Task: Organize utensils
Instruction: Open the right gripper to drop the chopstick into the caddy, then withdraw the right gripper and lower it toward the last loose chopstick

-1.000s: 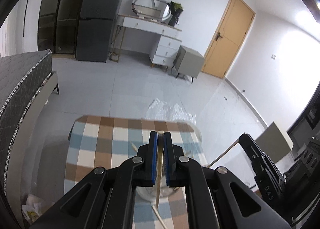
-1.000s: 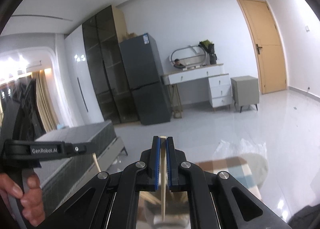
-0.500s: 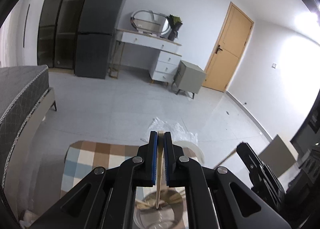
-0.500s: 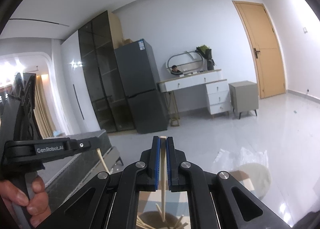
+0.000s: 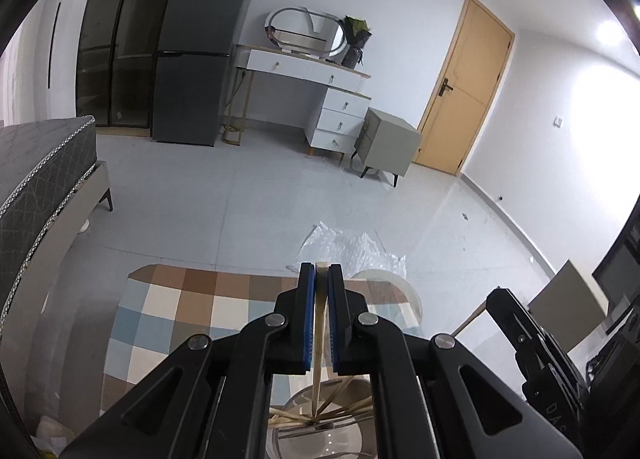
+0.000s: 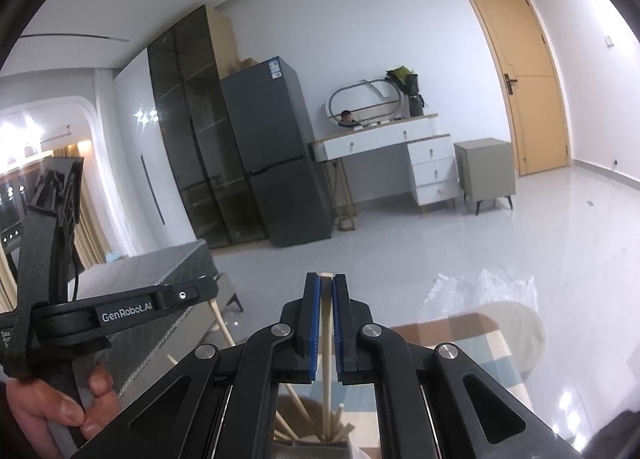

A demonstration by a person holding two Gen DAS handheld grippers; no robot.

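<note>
Left gripper (image 5: 321, 271) clamps one chopstick (image 5: 318, 343) over the glass holder (image 5: 320, 435); right gripper (image 6: 326, 279) pinches another chopstick (image 6: 327, 359).

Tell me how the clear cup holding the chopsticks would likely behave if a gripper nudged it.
The clear cup looks thin-walled, so probably light and easily slid. Chopsticks lean fanned against its rim, so a push high up could tip it. It stands on a checked cloth, which may add some grip and favour tipping over sliding.
</note>
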